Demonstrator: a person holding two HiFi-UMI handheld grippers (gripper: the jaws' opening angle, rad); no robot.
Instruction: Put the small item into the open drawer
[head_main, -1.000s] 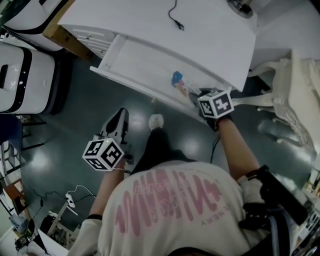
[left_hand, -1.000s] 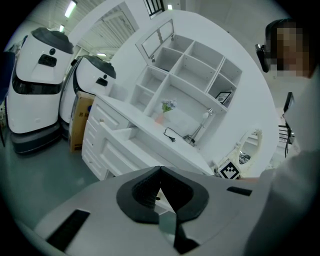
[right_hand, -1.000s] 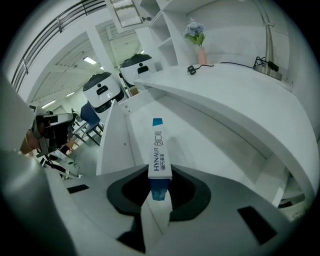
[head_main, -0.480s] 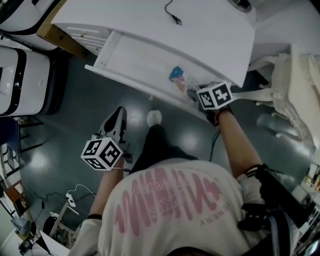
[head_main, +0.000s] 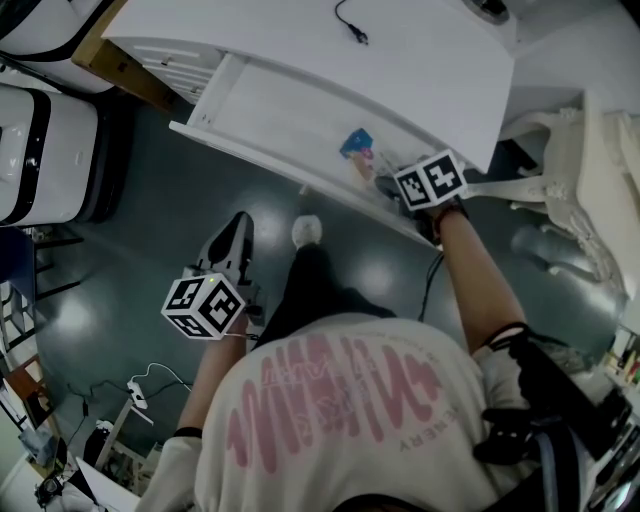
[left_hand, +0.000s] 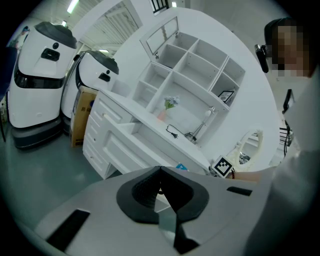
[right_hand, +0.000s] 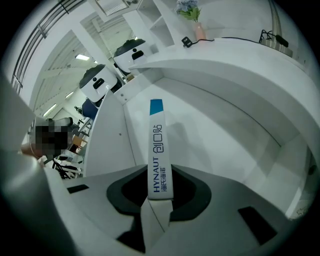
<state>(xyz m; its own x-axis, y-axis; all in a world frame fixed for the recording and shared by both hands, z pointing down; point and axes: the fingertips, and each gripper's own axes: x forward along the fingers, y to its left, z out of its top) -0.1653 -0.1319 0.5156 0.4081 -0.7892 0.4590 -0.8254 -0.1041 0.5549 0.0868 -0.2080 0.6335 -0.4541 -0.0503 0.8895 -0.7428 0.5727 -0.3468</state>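
Box (right_hand: 159, 150), slim and white with a blue far end and "HYNAUT" printed along its side, sits clamped at its near end between the jaws of the right claw (right_hand: 160, 192), which press on it from both sides. It points away from the claw over the pale bottom of the open drawer (right_hand: 215, 135); whether its far end touches the drawer bottom cannot be told. In the head view the drawer runs from 10 o'clock to 4 o'clock under the white bench (head_main: 420, 70), and the box is at the drawer's 4 o'clock end, just inside the front rim, with the bench edge at its 1 o'clock. A black cable (head_main: 350, 25) lies on the bench top at 12 o'clock from the box. The left claw (left_hand: 160, 174) has its jaws together with nothing between them and hangs well apart from the drawer, at 7 o'clock from the box, above the dark floor (head_main: 140, 230). The person's pale shoe (head_main: 308, 231) shows between the two claws.
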